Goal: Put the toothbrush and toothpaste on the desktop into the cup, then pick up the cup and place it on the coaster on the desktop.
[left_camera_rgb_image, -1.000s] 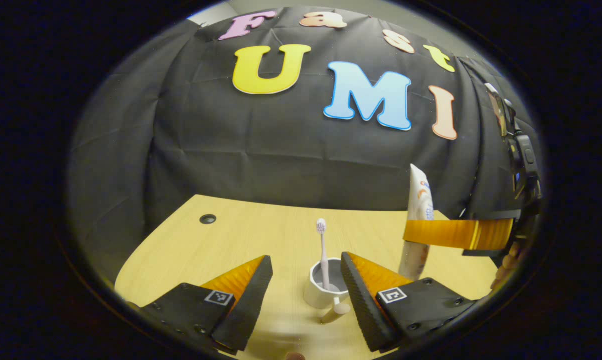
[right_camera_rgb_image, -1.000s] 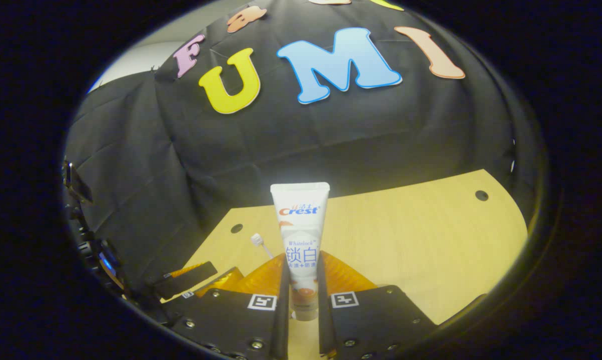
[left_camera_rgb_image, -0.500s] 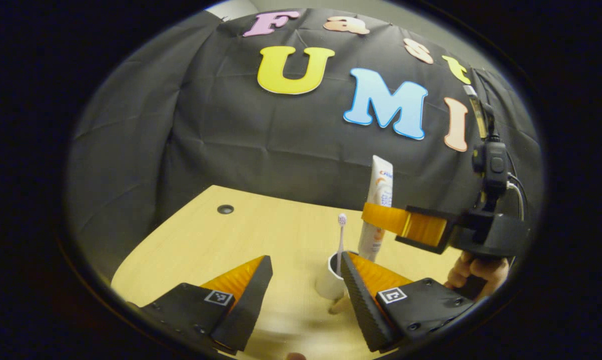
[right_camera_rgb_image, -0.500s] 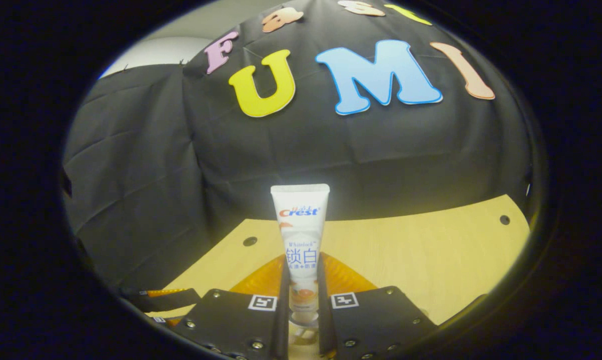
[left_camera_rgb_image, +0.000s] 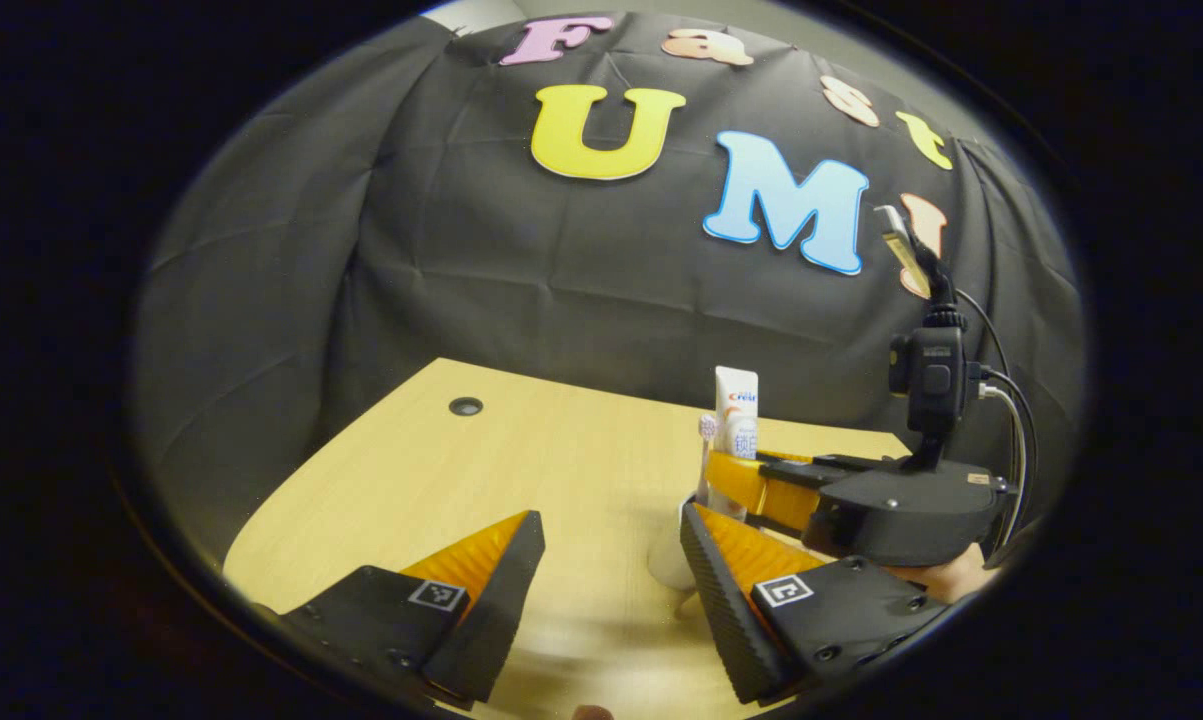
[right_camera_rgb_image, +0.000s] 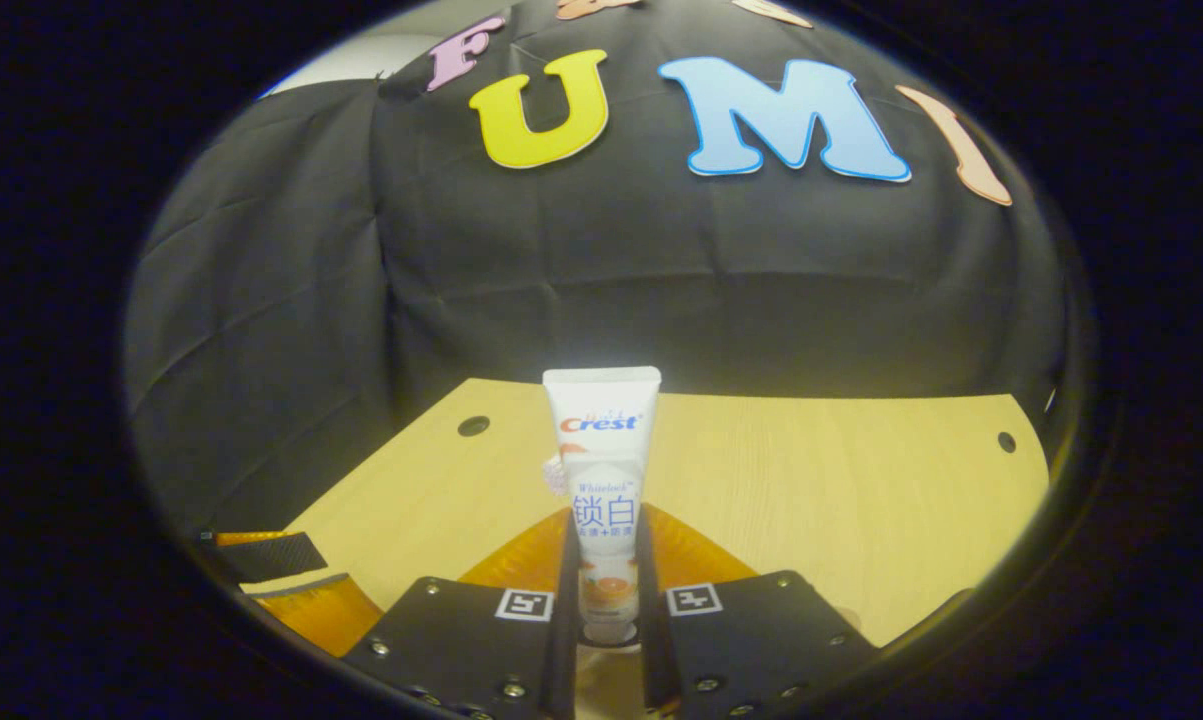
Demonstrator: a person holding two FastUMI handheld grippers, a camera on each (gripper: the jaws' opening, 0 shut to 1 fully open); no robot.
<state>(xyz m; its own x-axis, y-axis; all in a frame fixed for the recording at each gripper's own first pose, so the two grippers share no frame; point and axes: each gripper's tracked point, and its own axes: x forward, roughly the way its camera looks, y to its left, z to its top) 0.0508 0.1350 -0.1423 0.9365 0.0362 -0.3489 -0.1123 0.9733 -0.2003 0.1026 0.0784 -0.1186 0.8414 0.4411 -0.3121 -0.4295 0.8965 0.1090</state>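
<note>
- One surface (left_camera_rgb_image: 521,470), tan wood, filled the lower middle of both views.
- Two hand-held grippers: right hand-held gripper (right_camera_rgb_image: 606,640) was clamped on the one toothpaste (right_camera_rgb_image: 602,480), upright at bottom centre; left hand-held gripper (left_camera_rgb_image: 611,590) gaped wide, empty.
- One cup (left_camera_rgb_image: 669,562), lower right of centre, held one toothbrush (left_camera_rgb_image: 707,428).
- Looked like toothpaste-into-cup time; next it'd need lowering in, then letting go.

— What surfaces am I seeing?

— From my feed, the desktop (right_camera_rgb_image: 841,500) looks like pale wood-grain laminate, smooth and matt. The toothpaste (right_camera_rgb_image: 601,470) tube is glossy white plastic.

— And my grippers?

— The left gripper (left_camera_rgb_image: 606,590) has matt black plastic bodies, ribbed black pads and translucent orange fingers (left_camera_rgb_image: 466,555). The wall (left_camera_rgb_image: 521,290) is creased matt cloth.
</note>
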